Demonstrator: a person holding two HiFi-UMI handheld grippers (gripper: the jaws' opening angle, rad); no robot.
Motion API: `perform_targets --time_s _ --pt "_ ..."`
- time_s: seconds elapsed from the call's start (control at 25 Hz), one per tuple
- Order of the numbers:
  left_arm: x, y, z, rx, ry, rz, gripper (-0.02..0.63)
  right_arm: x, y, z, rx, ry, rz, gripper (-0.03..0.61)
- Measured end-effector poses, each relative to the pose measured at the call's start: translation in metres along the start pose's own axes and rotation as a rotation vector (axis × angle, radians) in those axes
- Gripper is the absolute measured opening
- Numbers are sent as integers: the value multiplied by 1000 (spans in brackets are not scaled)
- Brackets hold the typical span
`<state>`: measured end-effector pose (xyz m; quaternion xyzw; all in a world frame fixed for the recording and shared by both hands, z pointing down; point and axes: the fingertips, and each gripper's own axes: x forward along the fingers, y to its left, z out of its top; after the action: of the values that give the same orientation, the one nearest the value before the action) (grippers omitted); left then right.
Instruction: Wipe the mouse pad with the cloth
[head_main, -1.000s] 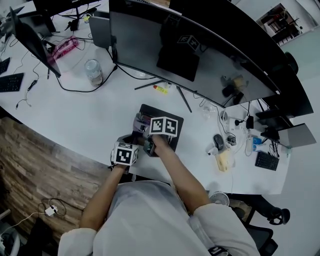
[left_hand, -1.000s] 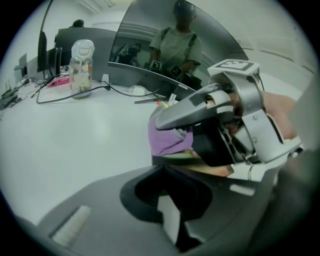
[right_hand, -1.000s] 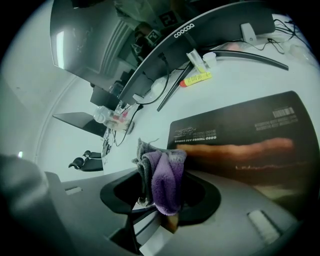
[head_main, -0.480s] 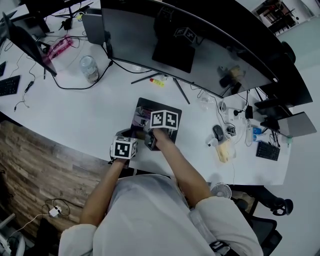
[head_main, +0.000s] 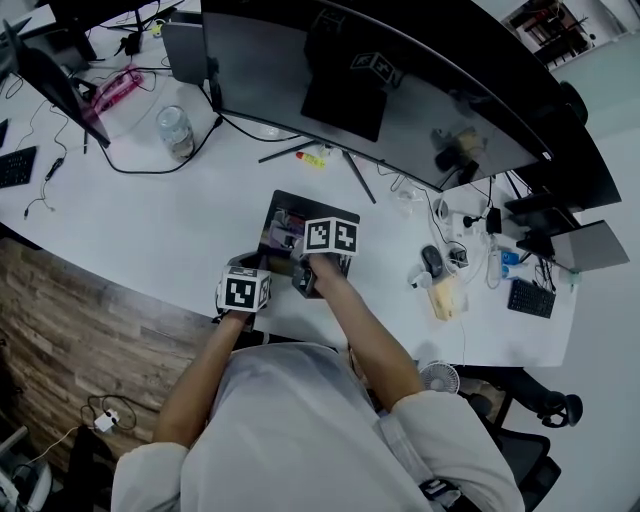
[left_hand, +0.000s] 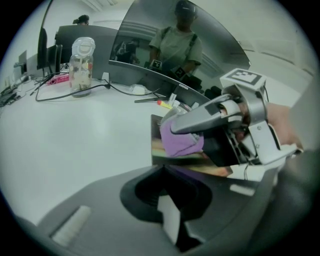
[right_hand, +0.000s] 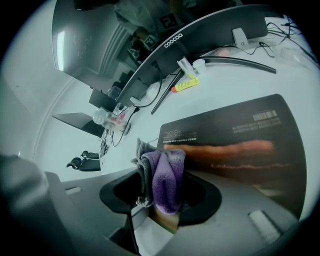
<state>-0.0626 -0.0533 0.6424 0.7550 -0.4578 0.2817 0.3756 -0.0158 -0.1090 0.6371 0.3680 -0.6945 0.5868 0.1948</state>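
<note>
A dark mouse pad (head_main: 335, 212) with a printed picture lies on the white desk (head_main: 150, 220) in front of the person. My right gripper (head_main: 296, 248) is over the pad's left half, shut on a folded purple and grey cloth (right_hand: 164, 180) that hangs from its jaws onto the pad (right_hand: 235, 135). The left gripper view shows the cloth (left_hand: 181, 140) pressed down under the right gripper (left_hand: 175, 131). My left gripper (left_hand: 162, 172) sits at the pad's (left_hand: 162, 156) near left corner, jaws closed and seemingly pinching it. Its marker cube (head_main: 245, 292) hides the tips in the head view.
A wide curved monitor (head_main: 400, 90) on thin metal legs stands just beyond the pad. A yellow marker (head_main: 308, 158) lies under it, and a glass jar (head_main: 172, 130) with a black cable stands far left. A mouse (head_main: 432, 260), small items and a keyboard (head_main: 528, 297) sit at right.
The head camera has shifted slightly. Both grippers keep about the same places on the pad; the right one with the cloth has barely moved.
</note>
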Motion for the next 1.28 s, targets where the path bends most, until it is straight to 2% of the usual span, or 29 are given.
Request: perform_targets --time_s 1.28 --pt "-1 2 1 -13 9 -16 0 -42 -46 -5 38 -27 -43 225"
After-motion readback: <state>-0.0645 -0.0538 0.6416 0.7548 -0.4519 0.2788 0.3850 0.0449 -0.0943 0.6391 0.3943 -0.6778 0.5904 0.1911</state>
